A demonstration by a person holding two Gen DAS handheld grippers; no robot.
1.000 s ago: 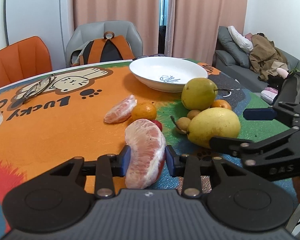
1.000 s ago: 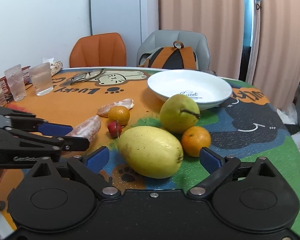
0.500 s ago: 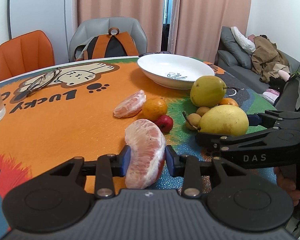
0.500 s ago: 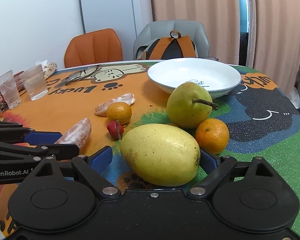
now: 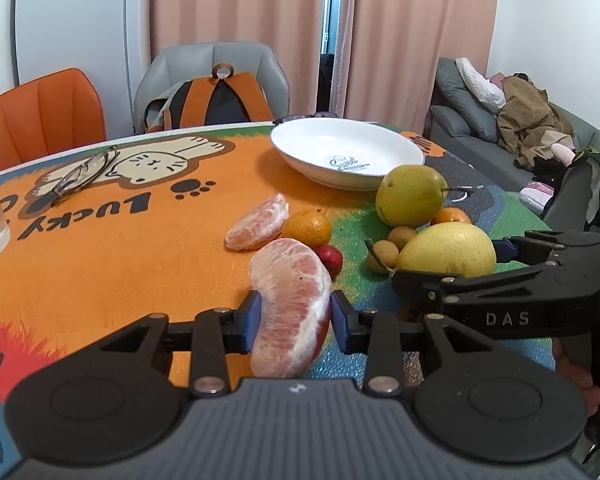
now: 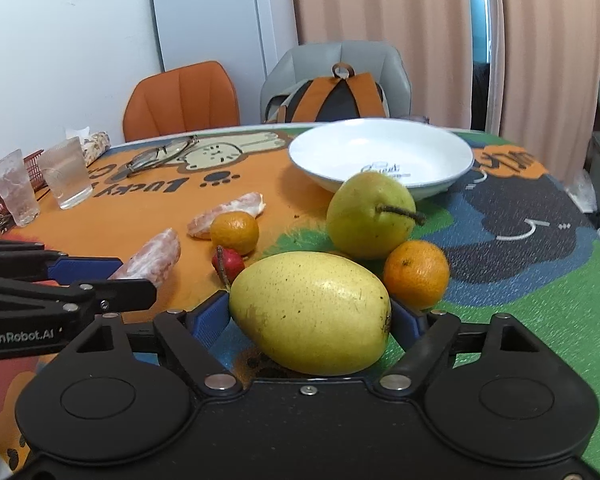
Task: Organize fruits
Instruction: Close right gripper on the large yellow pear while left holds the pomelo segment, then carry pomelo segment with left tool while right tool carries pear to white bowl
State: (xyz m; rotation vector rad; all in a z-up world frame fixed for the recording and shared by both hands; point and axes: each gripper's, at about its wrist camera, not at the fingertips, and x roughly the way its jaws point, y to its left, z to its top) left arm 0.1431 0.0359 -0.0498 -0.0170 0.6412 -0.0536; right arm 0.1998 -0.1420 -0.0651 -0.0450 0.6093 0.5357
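right gripper closing around mango

Black two-finger grippers, blue pads, silver screws, "DAS" lettering

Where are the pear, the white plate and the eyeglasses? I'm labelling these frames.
pear (image 6: 364, 216): right wrist view, middle of its green body.
white plate (image 6: 380, 152): right wrist view, bare inner surface.
eyeglasses (image 5: 86, 170): left wrist view, on the frame.
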